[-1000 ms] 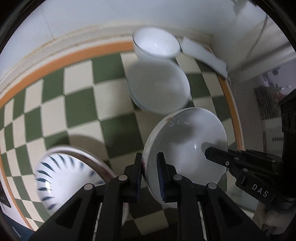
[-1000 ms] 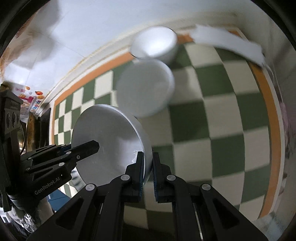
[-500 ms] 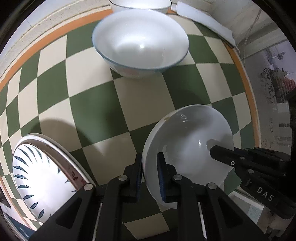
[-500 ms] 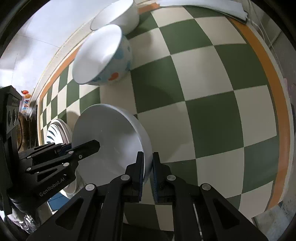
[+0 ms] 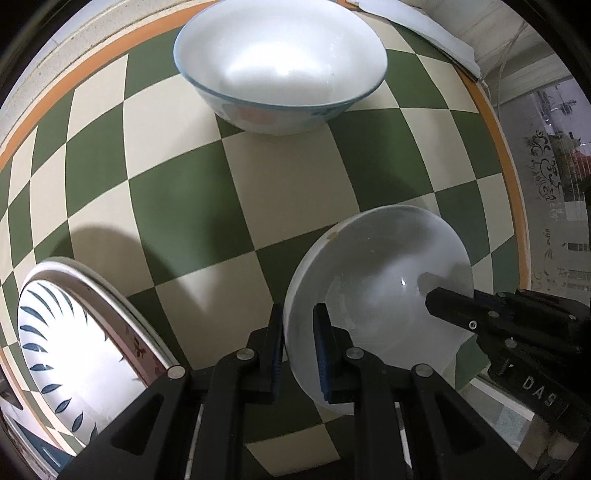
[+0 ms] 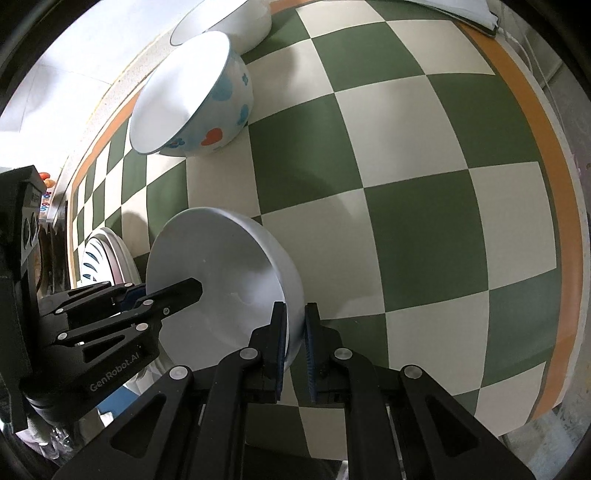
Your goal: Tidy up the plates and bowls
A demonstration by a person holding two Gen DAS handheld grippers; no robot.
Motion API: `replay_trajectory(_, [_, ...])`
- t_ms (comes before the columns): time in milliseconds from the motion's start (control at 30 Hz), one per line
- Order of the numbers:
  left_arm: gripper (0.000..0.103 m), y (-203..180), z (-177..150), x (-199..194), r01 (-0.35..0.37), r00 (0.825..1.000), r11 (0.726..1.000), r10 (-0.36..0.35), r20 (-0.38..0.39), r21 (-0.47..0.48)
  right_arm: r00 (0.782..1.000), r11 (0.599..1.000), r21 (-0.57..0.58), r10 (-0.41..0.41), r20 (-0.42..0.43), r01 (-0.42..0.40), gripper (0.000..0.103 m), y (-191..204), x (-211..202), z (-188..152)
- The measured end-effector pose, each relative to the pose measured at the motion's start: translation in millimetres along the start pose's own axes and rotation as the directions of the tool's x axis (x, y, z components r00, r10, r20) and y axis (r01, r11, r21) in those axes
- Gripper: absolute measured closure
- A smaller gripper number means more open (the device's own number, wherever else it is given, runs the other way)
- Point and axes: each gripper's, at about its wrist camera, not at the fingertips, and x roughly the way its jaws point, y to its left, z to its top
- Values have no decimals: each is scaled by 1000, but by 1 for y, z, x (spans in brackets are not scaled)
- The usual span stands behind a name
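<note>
Both grippers hold one plain white bowl above the green and cream checkered table. My left gripper is shut on its left rim. My right gripper is shut on the opposite rim of the same bowl, and shows at the right of the left wrist view. A larger bowl with blue and red flowers stands on the table ahead; it also shows in the right wrist view. A stack of plates with blue leaf marks lies at lower left.
Another white bowl stands behind the flowered bowl by the back wall. A white cloth lies at the table's far right corner. An orange band edges the table on the right.
Both grippers have carried the white bowl forward and lower over the table. The flowered bowl now looks nearer and larger, and the far white bowl has slid out of the left wrist view.
</note>
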Motion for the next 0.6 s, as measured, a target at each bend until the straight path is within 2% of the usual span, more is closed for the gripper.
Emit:
replay_trajectory(100, [89, 6, -3, -21, 20, 999, 1000, -20, 31, -18, 1000, 999, 19, 30, -1, -30, 89, -3, -7, 1])
replay_trajectory(200, [89, 12, -5, -58, 26, 992, 999, -22, 124, -34, 997, 998, 33, 60, 39, -61, 89, -9, -33, 4])
replay_trajectory(267, [82, 22, -1, -83, 24, 982, 998, -12, 188, -62, 995, 996, 35, 76, 71, -78, 88, -13, -52, 8])
replay_trajectory(300, [78, 27, 4, -92, 26, 977, 996, -8, 211, -80, 992, 995, 37, 85, 94, -89, 84, -13, -61, 12])
replay_trajectory(333, [77, 34, 10, -98, 32, 974, 995, -10, 227, -96, 989, 994, 40, 97, 116, -102, 75, -13, -70, 17])
replay_trajectory(367, [77, 40, 16, -101, 37, 972, 993, -11, 235, -108, 984, 992, 40, 115, 138, -122, 69, -12, -78, 23])
replay_trajectory(400, [77, 46, 24, -101, 37, 972, 992, -7, 235, -124, 980, 990, 37, 130, 149, -137, 59, -10, -82, 30])
replay_trajectory(433, [77, 53, 31, -99, 42, 972, 989, -7, 233, -144, 977, 988, 37, 140, 158, -148, 56, -9, -84, 36])
replay_trajectory(600, [77, 75, 78, -78, 55, 982, 981, -19, 189, -185, 968, 983, 45, 167, 186, -179, 55, -2, -72, 82])
